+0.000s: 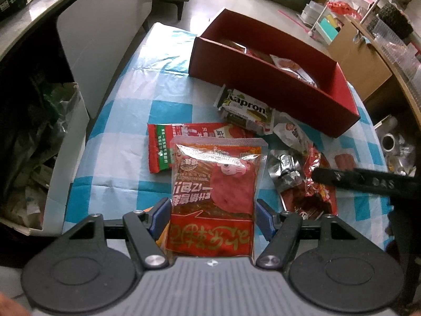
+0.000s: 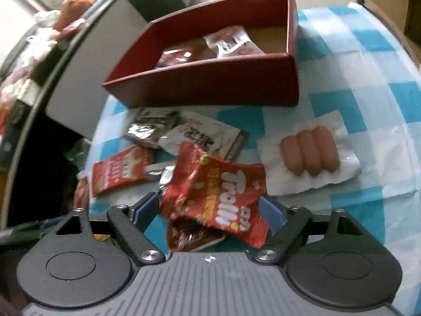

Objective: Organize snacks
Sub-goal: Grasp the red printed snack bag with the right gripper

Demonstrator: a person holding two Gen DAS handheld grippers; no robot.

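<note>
My left tongs (image 1: pixel 213 208) grip the spicy strip packet (image 1: pixel 214 184), my right tongs (image 2: pixel 209 208) stand open around the crumpled Trolli bag (image 2: pixel 218 197), which may slip away if I close badly.

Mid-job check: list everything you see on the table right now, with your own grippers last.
red box: one, dark red, far side of table, a few packets inside
spicy strip pouch: one, red-orange, between the left gripper's pads
Trolli bag: one, red, crumpled, between the right gripper's pads
sausage pack: one, clear with three pink sausages, right of the pile
Kapron packet: one, white and green, just in front of the box
loose packets: several, red, silver, white, table centre
tablecloth: one, blue and white check
left gripper: closed on the pouch
right gripper: pad contact with the bag unclear
</note>
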